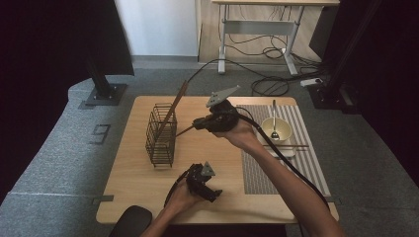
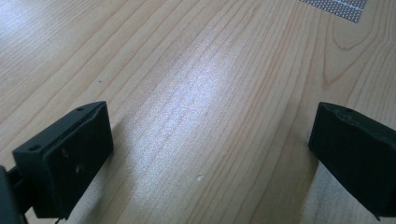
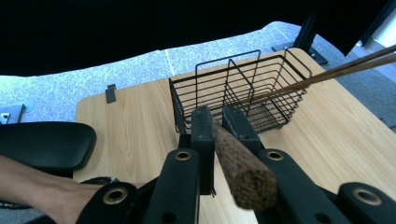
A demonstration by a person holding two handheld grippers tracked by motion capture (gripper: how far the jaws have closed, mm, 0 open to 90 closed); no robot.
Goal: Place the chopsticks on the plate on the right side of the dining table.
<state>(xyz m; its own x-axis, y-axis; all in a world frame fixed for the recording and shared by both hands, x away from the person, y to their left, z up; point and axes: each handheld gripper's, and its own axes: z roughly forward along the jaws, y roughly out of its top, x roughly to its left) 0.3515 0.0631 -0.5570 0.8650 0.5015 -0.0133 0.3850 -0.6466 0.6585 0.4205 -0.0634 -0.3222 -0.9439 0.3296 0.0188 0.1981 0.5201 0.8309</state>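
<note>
While the right gripper [image 3: 218, 122] fingers clamp a wooden stick [image 3: 236, 161] beside the wire basket [image 1: 161, 134], it may snag a wire; left gripper [image 2: 210, 154] gapes empty.

A single figure reading "9" [image 1: 101, 133] is marked on the grey floor [image 1: 59, 163] just off the counter's [image 1: 128, 190] left edge; nothing else is legible.

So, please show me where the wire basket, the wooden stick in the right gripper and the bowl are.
wire basket [image 1: 161, 134]: high view, on its front wire wall.
wooden stick [image 3: 240, 169]: right gripper view, on its thick shaft between the jaws.
bowl [image 1: 283, 128]: high view, on its right rim.
</note>
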